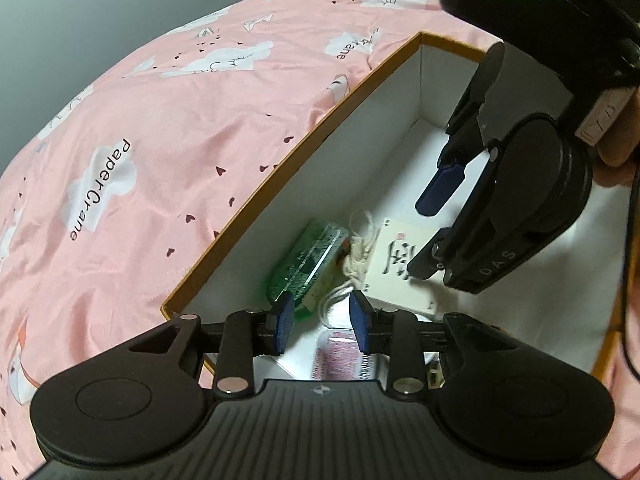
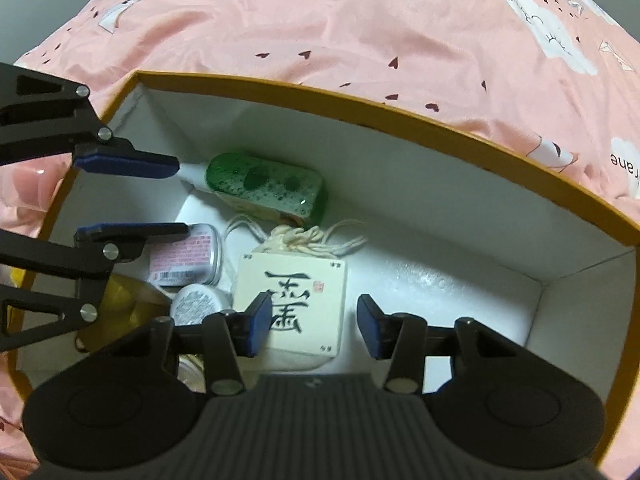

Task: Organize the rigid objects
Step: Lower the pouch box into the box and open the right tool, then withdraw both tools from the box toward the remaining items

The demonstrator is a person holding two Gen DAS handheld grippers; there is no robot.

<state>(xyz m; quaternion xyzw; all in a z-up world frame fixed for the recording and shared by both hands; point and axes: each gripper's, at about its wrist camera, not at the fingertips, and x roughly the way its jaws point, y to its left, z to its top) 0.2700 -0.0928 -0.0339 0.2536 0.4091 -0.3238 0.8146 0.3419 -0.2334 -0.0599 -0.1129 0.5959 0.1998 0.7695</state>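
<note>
Both grippers over the box (image 2: 360,109) on a pink sheet (image 1: 168,128).

Left gripper (image 1: 320,322) and right gripper (image 2: 310,326) each hang with jaws apart, holding nothing (pads clear of everything); tile (image 2: 296,300), green bottle (image 2: 264,186) and tin (image 2: 192,258) lie inside.

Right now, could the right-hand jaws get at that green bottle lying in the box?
Probably yes. The green bottle lies uncovered against the box's far wall, beyond the calligraphy card. The right gripper is empty; the left gripper hovers nearby and might crowd it.
</note>
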